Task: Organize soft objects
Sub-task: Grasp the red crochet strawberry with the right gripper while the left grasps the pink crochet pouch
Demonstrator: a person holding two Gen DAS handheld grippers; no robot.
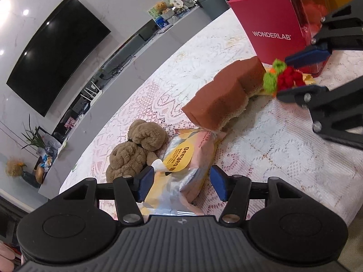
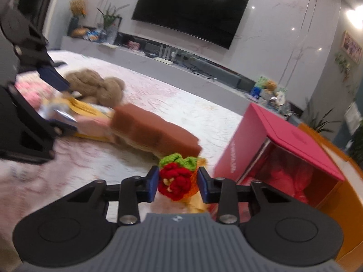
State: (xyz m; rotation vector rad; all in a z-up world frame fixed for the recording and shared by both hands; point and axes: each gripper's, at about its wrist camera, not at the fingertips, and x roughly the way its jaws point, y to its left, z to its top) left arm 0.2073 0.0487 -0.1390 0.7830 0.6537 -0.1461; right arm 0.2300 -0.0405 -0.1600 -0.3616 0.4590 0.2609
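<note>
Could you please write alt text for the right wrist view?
The right gripper brackets a red and green crocheted flower above a lace-covered table. A brown sponge lies just beyond, and an open pink box stands to the right.

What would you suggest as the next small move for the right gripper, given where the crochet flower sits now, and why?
Probably close the right gripper on the crochet flower. The flower sits between its blue fingers, with a visible gap on one side, so it doesn't look clamped yet. The pink box beside it shows an open side, a likely place to put it afterwards.
</note>
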